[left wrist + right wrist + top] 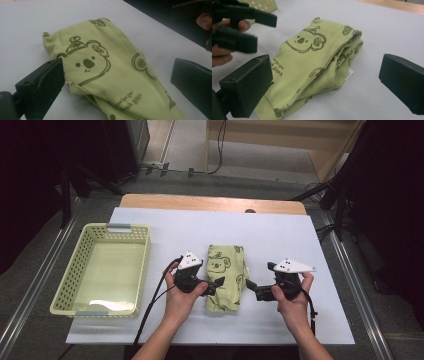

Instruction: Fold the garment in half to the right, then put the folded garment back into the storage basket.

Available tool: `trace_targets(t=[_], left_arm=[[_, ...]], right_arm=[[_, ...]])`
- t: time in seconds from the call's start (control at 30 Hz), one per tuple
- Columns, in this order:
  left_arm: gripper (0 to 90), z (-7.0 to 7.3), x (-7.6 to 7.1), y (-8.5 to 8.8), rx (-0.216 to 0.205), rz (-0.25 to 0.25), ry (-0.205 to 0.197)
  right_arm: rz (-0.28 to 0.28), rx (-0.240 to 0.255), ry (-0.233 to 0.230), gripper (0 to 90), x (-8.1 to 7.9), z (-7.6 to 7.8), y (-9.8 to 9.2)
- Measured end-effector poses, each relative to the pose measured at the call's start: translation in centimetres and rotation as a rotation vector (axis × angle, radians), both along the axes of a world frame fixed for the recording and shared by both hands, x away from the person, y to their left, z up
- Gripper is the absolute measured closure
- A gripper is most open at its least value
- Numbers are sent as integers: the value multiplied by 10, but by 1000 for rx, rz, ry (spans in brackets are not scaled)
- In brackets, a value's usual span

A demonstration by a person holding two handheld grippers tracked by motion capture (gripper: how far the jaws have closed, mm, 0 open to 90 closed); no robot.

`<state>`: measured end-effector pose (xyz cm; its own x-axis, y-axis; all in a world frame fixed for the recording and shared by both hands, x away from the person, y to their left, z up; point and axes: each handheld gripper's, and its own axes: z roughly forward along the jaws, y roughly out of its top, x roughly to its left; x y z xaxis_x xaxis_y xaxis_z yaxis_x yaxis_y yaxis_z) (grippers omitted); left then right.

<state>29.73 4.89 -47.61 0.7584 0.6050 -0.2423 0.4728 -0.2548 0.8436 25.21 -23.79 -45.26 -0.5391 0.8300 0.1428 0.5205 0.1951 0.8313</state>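
Note:
A folded light-green cloth point(226, 276) printed with a koala lies on the white table top, its long side running away from me. My left gripper point(218, 285) is at the cloth's left edge and points right, jaws wide apart. From the left gripper view, the cloth point(110, 75) spreads between the open jaws of the left gripper point(118, 70), and the left jaw's tip is at the cloth's edge. My right gripper point(251, 288) faces the cloth's right edge. The right gripper view has that gripper point(324, 67) open around the cloth point(312, 62), not pressing it.
A pale yellow-green perforated basket point(75, 270) stands at the left of the white table top point(280, 235). A strip of wooden table point(210, 202) lies behind it. The left gripper point(244, 27) and its hand appear at the upper left of the right gripper view.

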Motion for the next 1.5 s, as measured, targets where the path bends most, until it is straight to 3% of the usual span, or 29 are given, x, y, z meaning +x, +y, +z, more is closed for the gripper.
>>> trace_targets(t=[0.27, 0.5, 0.63, 0.7, 0.77, 0.87, 0.97, 1.07, 1.27, 1.43, 1.5], left_arm=[[0, -4, -16, -5, 10, -19, -4], [0, -11, -27, -10, 51, -19, -5], [0, -19, -29, -10, 64, 4, 24], [0, -23, -30, -12, 91, 34, 45], [0, -27, -30, -12, 83, 48, 72], [0, -31, -31, -13, 93, 46, 82], [0, -32, -33, -14, 98, 44, 77], [0, -34, -33, -16, 116, 35, 88], [0, -37, -38, -22, 170, 30, 92], [4, -39, -40, -25, 199, 19, 83], [4, -39, -39, -25, 196, 15, 92]], right_arm=[[-4, -2, -1, 0, 14, 3, -1], [10, -23, 0, 0, 30, 6, 2], [30, -43, 1, 0, 42, 8, 8], [36, -56, 7, 0, 48, 8, 11], [39, -53, 12, 7, 54, 8, 14], [20, -76, 24, 110, 65, 6, 18], [12, -73, 39, 141, 78, 0, 20], [-32, -86, 63, 255, 90, -5, 23], [-16, -106, 104, 557, 110, -18, 25], [0, -70, 141, 857, 118, -22, 23], [-11, -79, 147, 882, 119, -23, 20]])
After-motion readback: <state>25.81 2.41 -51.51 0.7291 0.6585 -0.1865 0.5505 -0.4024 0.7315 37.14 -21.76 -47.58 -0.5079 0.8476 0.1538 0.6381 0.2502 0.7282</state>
